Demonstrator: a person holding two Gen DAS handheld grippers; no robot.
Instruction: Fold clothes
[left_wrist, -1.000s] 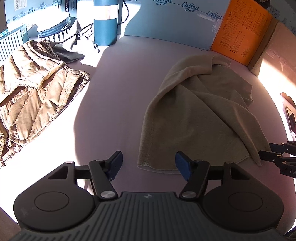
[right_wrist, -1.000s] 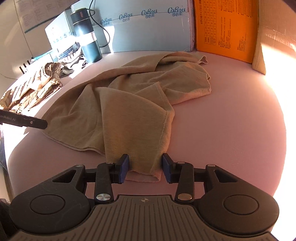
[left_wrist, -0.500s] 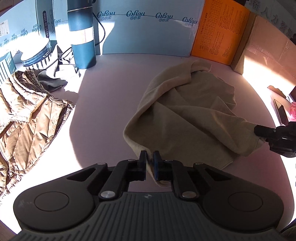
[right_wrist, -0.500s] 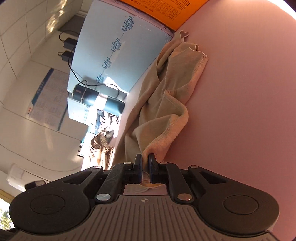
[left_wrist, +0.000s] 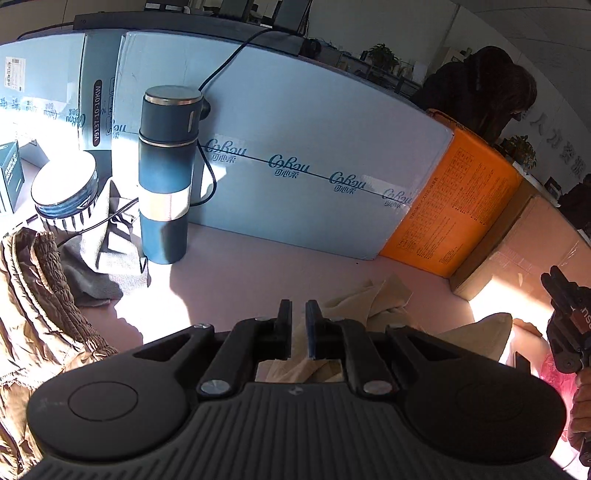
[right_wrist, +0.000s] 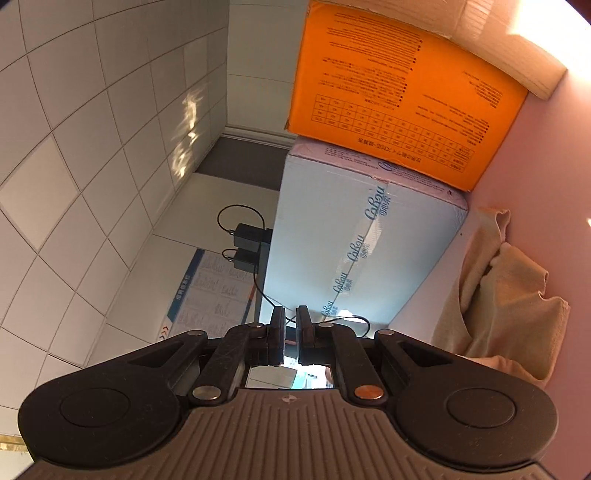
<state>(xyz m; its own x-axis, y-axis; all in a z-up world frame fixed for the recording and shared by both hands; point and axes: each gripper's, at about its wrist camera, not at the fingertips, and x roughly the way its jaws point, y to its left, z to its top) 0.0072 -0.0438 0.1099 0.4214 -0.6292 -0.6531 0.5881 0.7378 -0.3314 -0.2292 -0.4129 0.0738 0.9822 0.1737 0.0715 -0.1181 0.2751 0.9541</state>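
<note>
A beige garment (left_wrist: 384, 299) hangs below and behind my left gripper (left_wrist: 298, 320), whose jaws stand nearly closed, lifted above the pink table (left_wrist: 258, 266). Cloth shows under the left fingers, but the pinch itself is hidden. My right gripper (right_wrist: 290, 325) is also nearly closed, rolled sideways and raised; the same garment (right_wrist: 509, 302) hangs at its right, and its grip point is hidden. The right gripper also shows at the far right of the left wrist view (left_wrist: 569, 325).
A blue flask (left_wrist: 166, 177) stands at the back left, with a striped bowl (left_wrist: 66, 192), a grey cloth (left_wrist: 99, 273) and a brown quilted jacket (left_wrist: 40, 306). A pale blue box (left_wrist: 314, 155), an orange box (left_wrist: 454, 206) and a brown carton (left_wrist: 524, 251) line the back.
Both grippers closed on the garment's near edge, then lifted it up off the table. Both views now tilt upward, and the right gripper has rolled sideways.
</note>
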